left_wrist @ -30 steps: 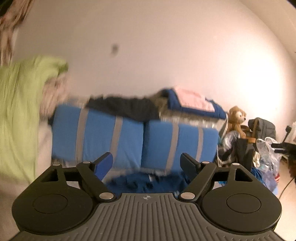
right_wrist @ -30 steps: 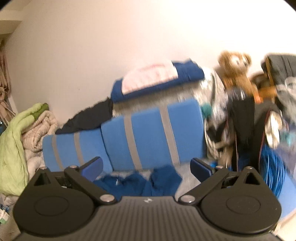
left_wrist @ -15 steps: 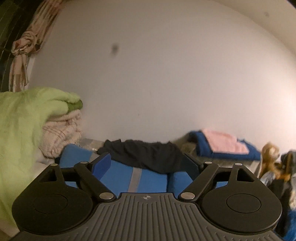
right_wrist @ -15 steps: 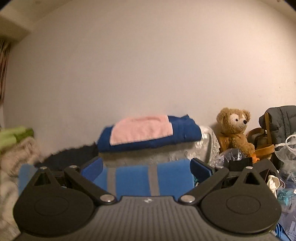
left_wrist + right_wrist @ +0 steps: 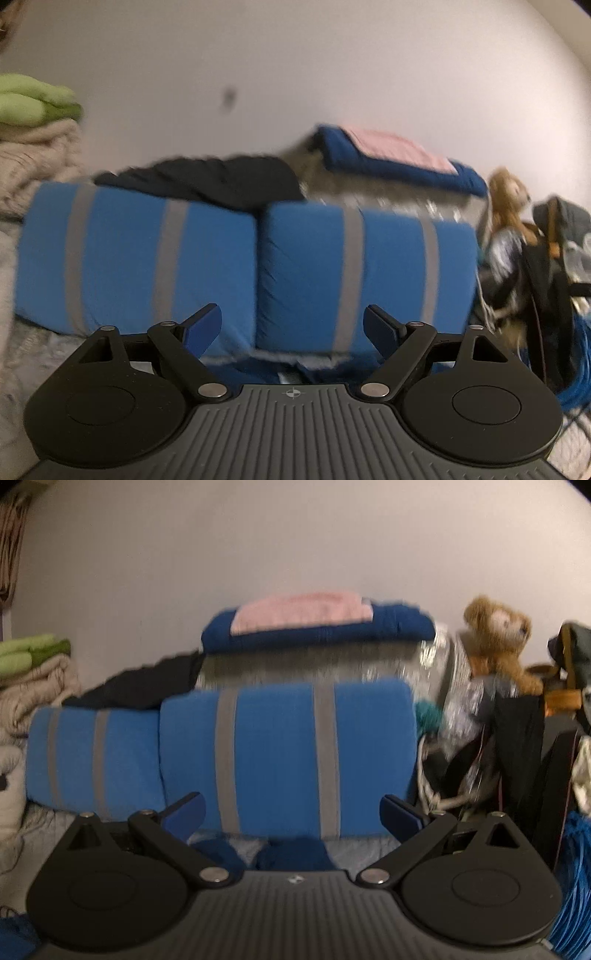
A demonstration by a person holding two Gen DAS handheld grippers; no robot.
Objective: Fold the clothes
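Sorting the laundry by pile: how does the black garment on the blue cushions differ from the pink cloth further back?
The black garment lies loose and rumpled; the pink cloth is folded flat. The black garment drapes over the top of the blue striped cushions; the pink cloth rests on a folded dark blue item, higher and further back. Both lie untouched, apart from either tool.
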